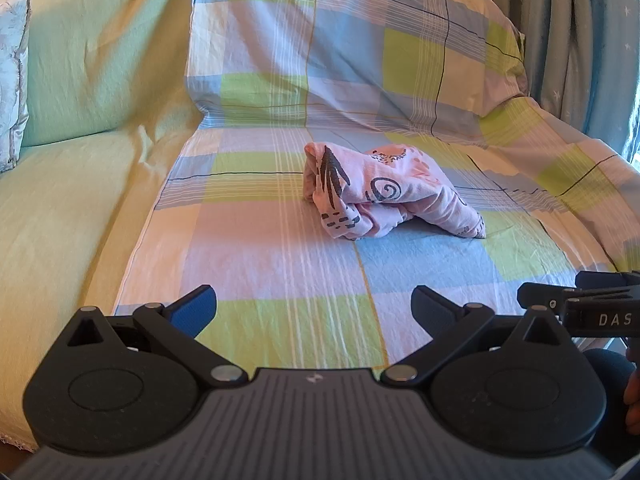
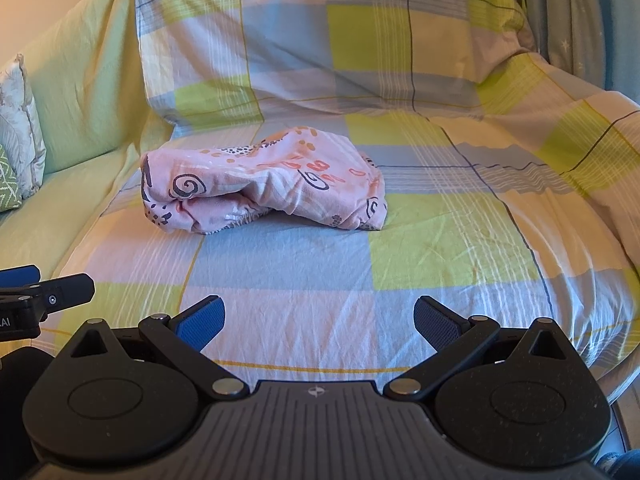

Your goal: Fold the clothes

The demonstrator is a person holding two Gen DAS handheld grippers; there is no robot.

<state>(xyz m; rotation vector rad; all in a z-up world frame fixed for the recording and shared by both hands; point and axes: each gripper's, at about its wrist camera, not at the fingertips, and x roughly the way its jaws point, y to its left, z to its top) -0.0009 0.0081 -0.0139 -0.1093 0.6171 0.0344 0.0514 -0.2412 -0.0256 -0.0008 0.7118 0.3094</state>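
Note:
A pink garment [image 1: 384,192] with dark swirls and orange prints lies in a rumpled, folded-over bundle on the checked sheet [image 1: 280,264]. The right wrist view shows the same garment [image 2: 264,184] left of centre. My left gripper [image 1: 314,308] is open and empty, well short of the bundle. My right gripper [image 2: 318,320] is likewise open with nothing between its fingers, held back from the cloth. In the left wrist view the right gripper [image 1: 580,304] shows at the right edge; in the right wrist view the left gripper [image 2: 40,288] shows at the left edge.
The checked sheet covers a sofa seat and backrest [image 1: 340,40]. A pale green cover [image 1: 72,200] lies on the left part. Cushions [image 2: 16,140] lean at the far left. A teal curtain [image 1: 580,40] hangs at the right.

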